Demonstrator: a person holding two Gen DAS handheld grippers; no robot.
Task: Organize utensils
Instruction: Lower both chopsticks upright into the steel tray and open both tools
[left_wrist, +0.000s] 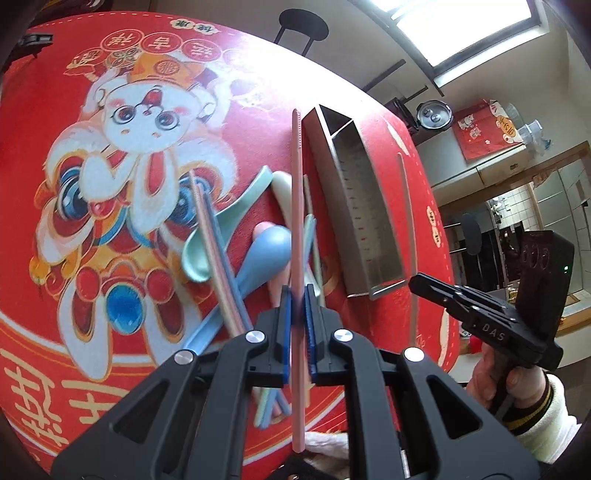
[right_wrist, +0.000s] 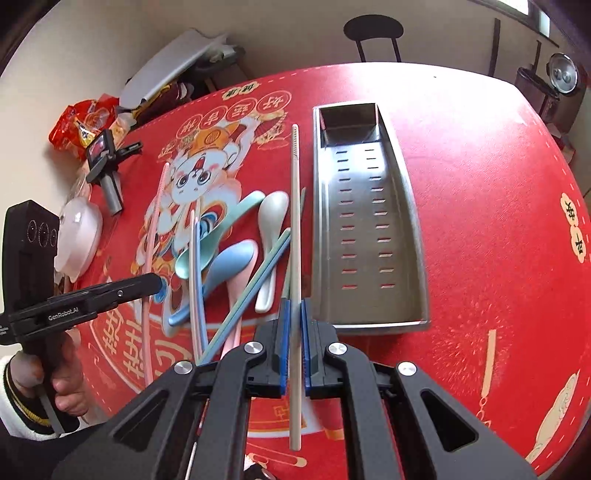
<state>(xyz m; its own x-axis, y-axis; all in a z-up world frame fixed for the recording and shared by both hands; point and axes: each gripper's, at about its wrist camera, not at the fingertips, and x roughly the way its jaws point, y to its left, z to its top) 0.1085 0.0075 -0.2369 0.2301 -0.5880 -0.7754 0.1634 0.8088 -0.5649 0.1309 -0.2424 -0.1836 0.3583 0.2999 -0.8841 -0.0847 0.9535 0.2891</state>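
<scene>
My left gripper (left_wrist: 297, 295) is shut on a pink chopstick (left_wrist: 297, 206) and holds it above a pile of pastel spoons and chopsticks (left_wrist: 240, 243). It also shows in the right wrist view (right_wrist: 157, 286) with the pink chopstick (right_wrist: 157, 206). My right gripper (right_wrist: 294, 310) is shut on a cream chopstick (right_wrist: 294, 221), just left of the steel perforated tray (right_wrist: 413, 229). It shows in the left wrist view (left_wrist: 417, 282) holding the cream chopstick (left_wrist: 406, 199) right of the tray (left_wrist: 325, 166). The tray holds nothing.
A red festive tablecloth (right_wrist: 480, 184) covers the round table. At its far left edge lie snack bags (right_wrist: 81, 125), a spare gripper (right_wrist: 107, 162) and a white lidded dish (right_wrist: 79, 229). A black chair (right_wrist: 375, 33) stands behind the table.
</scene>
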